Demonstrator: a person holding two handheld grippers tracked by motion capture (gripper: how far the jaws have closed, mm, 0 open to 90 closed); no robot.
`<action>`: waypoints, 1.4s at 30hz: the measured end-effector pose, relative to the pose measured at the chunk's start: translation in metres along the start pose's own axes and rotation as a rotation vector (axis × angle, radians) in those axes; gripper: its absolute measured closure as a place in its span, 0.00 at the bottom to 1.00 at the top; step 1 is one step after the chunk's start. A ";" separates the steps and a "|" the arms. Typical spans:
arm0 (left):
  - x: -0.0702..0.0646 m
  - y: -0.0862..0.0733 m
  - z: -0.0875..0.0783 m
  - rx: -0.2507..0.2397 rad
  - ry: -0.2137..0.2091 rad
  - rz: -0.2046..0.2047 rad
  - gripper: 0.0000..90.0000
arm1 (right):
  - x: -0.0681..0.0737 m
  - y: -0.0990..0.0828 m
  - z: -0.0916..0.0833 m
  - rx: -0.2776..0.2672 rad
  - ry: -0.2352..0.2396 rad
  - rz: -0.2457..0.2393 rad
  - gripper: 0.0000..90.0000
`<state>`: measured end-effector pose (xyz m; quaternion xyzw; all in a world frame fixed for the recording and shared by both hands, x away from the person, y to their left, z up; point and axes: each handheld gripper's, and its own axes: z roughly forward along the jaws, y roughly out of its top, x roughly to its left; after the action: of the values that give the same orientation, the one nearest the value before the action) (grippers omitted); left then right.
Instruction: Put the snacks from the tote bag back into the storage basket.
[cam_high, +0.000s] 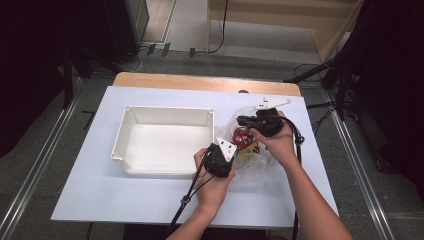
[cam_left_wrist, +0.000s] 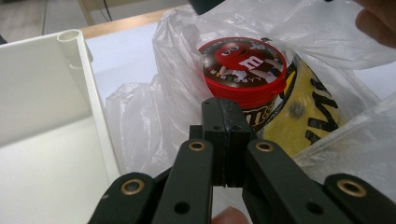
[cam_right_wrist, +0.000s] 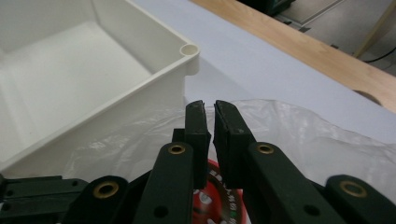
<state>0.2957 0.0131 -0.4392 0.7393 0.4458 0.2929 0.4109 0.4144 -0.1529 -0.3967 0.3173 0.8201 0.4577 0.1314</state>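
A clear plastic bag (cam_high: 261, 166) lies on the table, right of a white bin (cam_high: 165, 111). Inside it stand a red-lidded M&M's can (cam_high: 243, 135) and a yellow packet (cam_high: 250, 150). My left gripper (cam_high: 234, 152) is at the bag's near left edge with its jaws pressed together. In the left gripper view, the can (cam_left_wrist: 243, 70) and packet (cam_left_wrist: 314, 109) sit just beyond its tips (cam_left_wrist: 226, 109); pinched film cannot be told. My right gripper (cam_high: 241, 120) hovers over the bag's far side. Its pads (cam_right_wrist: 210, 119) stand a narrow slit apart above the bag (cam_right_wrist: 303, 135) and the can's lid (cam_right_wrist: 219, 198).
The empty bin (cam_right_wrist: 140, 88) stands close on the bag's left, its corner post (cam_left_wrist: 70, 39) near both grippers. A white sheet (cam_high: 125, 200) covers the table, with a wooden strip (cam_high: 200, 81) along the far edge. Cables trail from both grippers toward the person.
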 end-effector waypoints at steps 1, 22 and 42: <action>-0.001 -0.001 -0.001 -0.003 0.007 0.012 1.00 | -0.001 -0.001 -0.002 -0.008 -0.011 -0.003 0.95; -0.011 -0.038 -0.002 0.005 -0.005 -0.045 1.00 | -0.032 -0.033 0.024 0.067 -0.153 0.127 0.92; -0.012 -0.044 -0.005 0.087 -0.044 -0.050 0.98 | -0.050 -0.068 0.039 0.144 -0.194 0.246 0.99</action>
<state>0.2687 0.0155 -0.4757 0.7515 0.4673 0.2464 0.3951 0.4450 -0.1847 -0.4781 0.4664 0.7893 0.3777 0.1298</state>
